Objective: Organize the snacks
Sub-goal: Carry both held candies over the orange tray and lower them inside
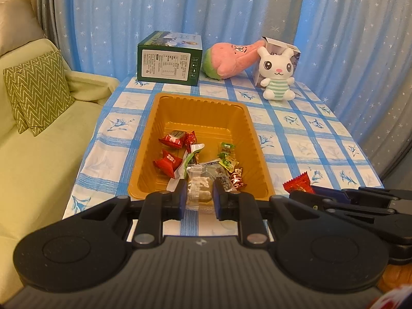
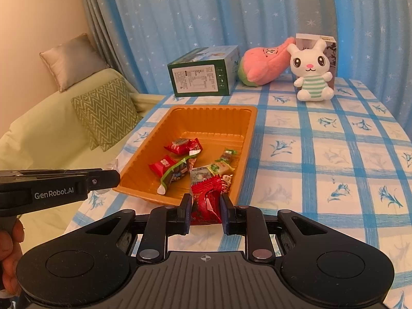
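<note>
An orange plastic tray sits on the checked tablecloth and holds several wrapped snacks, red and green. My left gripper is shut on a clear-wrapped pastry at the tray's near rim. My right gripper is shut on a red foil snack at the tray's near right corner. In the left wrist view the right gripper lies to the right with the red snack in it. In the right wrist view the left gripper's fingers reach in from the left.
A green box, a pink plush and a white bunny plush stand at the table's far edge. A green sofa with a zigzag cushion is on the left. Blue curtains hang behind.
</note>
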`<state>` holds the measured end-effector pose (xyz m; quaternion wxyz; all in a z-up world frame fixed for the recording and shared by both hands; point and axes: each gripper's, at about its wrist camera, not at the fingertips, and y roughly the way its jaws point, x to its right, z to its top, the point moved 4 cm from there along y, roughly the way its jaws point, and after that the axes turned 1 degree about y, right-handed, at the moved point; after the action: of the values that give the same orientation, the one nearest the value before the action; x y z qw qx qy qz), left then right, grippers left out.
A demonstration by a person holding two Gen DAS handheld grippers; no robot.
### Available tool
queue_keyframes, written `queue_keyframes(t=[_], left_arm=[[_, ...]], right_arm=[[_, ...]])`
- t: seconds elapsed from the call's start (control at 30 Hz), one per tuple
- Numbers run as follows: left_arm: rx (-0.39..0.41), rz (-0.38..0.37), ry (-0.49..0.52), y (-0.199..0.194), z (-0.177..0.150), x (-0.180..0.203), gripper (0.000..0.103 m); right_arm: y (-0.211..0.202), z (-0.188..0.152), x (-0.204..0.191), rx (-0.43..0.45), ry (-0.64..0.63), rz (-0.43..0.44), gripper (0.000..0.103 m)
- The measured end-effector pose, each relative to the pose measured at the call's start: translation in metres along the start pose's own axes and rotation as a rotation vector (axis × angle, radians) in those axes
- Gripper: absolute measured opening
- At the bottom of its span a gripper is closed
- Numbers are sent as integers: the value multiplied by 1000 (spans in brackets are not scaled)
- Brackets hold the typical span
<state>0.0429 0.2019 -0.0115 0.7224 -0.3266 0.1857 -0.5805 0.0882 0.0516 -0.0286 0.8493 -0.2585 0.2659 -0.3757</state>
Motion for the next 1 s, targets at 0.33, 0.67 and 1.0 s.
queue_keyframes(t=[0.33, 0.67, 1.0], left_arm=[[-15, -9, 5, 24, 13, -9, 19], [-19, -20, 17, 48, 34, -19, 19], [-35, -33, 38, 82, 58, -28, 19]], right_arm=[[26, 19, -1, -3, 0, 7, 23], [58, 45, 3, -9, 1, 12, 23], [90, 63, 13, -20, 13, 10, 23]])
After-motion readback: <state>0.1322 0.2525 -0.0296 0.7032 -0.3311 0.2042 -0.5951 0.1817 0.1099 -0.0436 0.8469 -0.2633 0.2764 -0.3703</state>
